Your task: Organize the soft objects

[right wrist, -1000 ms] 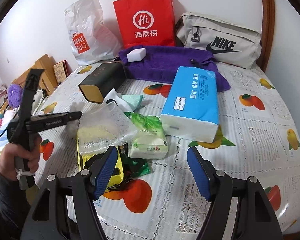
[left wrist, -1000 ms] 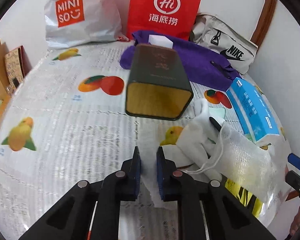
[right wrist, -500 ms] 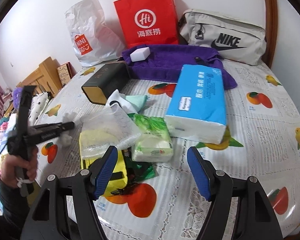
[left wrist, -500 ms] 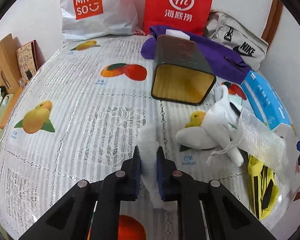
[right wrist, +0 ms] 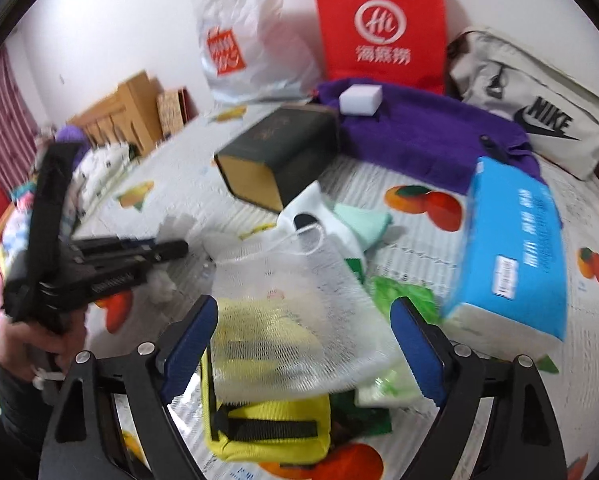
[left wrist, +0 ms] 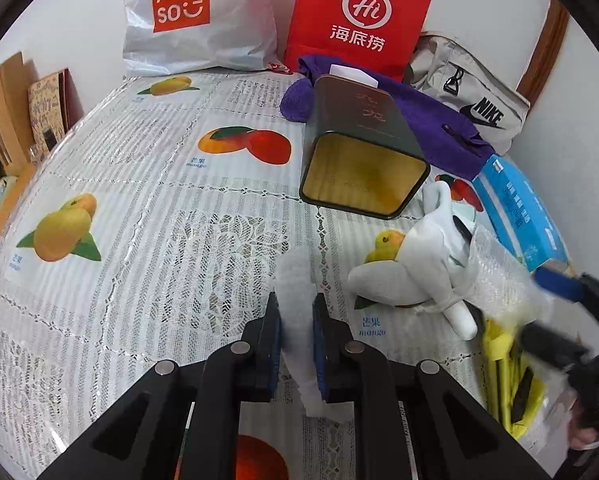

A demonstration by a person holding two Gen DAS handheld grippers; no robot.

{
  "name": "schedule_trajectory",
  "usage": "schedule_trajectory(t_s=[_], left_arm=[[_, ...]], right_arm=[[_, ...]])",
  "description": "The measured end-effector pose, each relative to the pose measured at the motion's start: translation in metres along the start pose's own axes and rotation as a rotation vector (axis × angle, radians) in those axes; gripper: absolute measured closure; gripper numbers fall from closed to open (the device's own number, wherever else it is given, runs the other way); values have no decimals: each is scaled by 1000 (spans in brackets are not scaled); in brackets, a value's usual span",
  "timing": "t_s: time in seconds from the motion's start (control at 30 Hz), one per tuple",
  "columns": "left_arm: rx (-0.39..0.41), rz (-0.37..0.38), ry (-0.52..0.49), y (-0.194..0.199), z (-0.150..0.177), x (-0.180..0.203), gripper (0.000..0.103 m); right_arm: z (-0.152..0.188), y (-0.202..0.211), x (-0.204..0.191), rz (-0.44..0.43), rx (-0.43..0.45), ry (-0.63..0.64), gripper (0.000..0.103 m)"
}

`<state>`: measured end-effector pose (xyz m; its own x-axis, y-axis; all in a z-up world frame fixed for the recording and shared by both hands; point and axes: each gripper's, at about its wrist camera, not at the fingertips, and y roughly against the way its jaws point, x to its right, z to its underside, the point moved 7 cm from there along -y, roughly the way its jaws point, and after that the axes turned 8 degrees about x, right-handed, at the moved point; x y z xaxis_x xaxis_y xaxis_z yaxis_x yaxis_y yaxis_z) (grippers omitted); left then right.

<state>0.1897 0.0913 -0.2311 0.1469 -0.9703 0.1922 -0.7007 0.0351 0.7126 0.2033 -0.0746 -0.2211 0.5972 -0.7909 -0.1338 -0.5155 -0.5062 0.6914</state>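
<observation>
- Swinging in over the clutter since half a second ago, the right gripper point(right wrist: 303, 340) has just been widening its blue-padded jaws, which now stand apart above the sheer white mesh pouch point(right wrist: 299, 304) without pressing on it; this view is blurred.
- Lace-patterned white tablecloth printed with mangoes point(left wrist: 139, 216) covers the surface, backed by a white wall, a white plastic MINISO shopping bag point(left wrist: 195, 16), a red paper carrier bag point(left wrist: 359, 16) and a beige NIKE bag point(left wrist: 475, 96).
- On the cloth lie a dark green tin box on its side point(left wrist: 359, 152), a purple towel point(right wrist: 427, 128) and a blue tissue pack point(right wrist: 511, 248).
- Clamped upright in the left gripper point(left wrist: 295, 344), near the tablecloth's front edge, is a fluffy white wad of soft material point(left wrist: 295, 304).
- Under the mesh pouch lies a yellow fabric bag with a black strap point(right wrist: 267, 428).
</observation>
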Motion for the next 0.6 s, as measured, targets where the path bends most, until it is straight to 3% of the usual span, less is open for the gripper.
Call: schedule_trajectory(t_s=[0.1,0.17,0.3,0.4,0.6], left_arm=[[2,9,6,0,0,-1,89],[2,10,6,0,0,-1,89],[6,18,16,0,1,0,89],[10,16,15,1,0,0,89],[10,18,25,3,0,1,89]], right_arm=[[3,-8,-3,13,-10,20,18],[1,-6,-6,23,8,40,31],[-1,-3,-14,-46,-2,44,78],[-5,5,-20,-42,28,66,91],[-14,29,-23,-102,85,31,94]])
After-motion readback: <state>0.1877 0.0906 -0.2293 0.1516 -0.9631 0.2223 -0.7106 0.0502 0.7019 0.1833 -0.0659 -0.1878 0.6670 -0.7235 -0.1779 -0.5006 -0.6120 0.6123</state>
